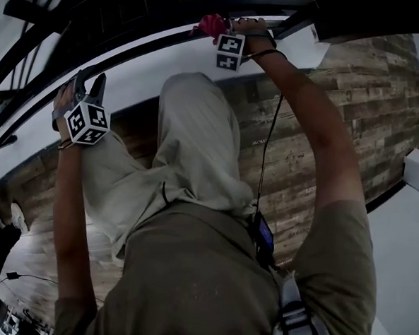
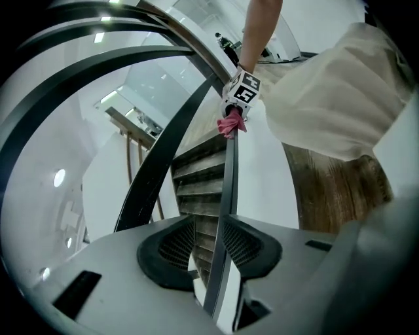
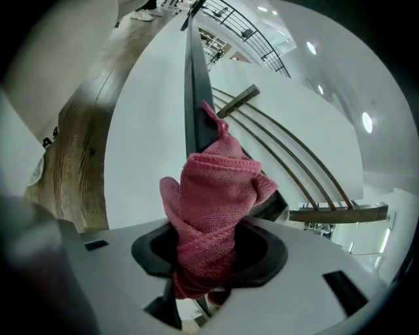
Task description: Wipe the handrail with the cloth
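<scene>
Dark handrail [image 3: 195,111] (thin) w/ pink cloth [image 3: 213,209] pressed on it.

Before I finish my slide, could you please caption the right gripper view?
Right gripper shut on a pink cloth bunched over the dark handrail.

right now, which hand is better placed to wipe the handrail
Right. The right gripper has the pink cloth clamped in its jaws, against the handrail; the left gripper only straddles the handrail, with no cloth.
</scene>
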Tool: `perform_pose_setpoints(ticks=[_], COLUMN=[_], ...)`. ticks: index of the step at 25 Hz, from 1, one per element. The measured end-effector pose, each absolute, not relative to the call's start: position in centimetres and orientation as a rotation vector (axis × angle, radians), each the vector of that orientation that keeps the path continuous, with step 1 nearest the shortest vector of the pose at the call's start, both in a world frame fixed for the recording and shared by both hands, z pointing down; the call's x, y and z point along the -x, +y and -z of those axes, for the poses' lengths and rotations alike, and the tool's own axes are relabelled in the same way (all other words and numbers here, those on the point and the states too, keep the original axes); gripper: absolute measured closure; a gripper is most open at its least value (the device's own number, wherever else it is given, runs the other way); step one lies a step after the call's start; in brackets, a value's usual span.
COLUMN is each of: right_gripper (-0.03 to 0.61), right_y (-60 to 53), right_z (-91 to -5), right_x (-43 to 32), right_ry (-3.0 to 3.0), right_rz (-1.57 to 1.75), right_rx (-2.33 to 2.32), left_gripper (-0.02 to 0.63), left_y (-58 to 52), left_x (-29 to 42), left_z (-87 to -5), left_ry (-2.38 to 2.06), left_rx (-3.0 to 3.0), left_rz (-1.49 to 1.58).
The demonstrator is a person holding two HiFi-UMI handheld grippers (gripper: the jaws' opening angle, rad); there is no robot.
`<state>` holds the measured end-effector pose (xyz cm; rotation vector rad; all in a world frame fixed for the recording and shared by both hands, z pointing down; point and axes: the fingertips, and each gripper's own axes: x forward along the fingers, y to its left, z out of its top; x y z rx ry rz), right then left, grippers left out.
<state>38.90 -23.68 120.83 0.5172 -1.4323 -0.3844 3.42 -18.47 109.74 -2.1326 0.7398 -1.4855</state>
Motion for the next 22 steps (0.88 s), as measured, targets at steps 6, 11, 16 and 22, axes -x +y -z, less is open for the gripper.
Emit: perform_pose_setpoints(ticks=[6,11,16,22], right_gripper=[0.413,0.413,0.413,0.413], right_y=[-23.9,-24.0,-24.1,-23.9], right_z=[-121.0,-121.1,-120.9,-121.2], right_x=[-35.7,-32.3,-31.4,-30.1], right_ry=[-1.474,-1.530,-1.552,-1.583], right_rz=[0.381,0.376,0.360,0.357], right_rx=[-0.493,-0.504,-0.513,-0.465], left_gripper=[0.499,0.499,0.499,0.499], left_y=[-18.8,-18.9,-18.9,-19.0], left_x=[-0.3,-0.3,0.2,0.9], left_z=[-110.7,-111.1,-111.3,-111.9], left_ry=[0.772,0.771,0.771,0.817], left_rx=[2.079,2.074,2.072,2.107], left_rz=[1.555,1.564,1.574,1.597])
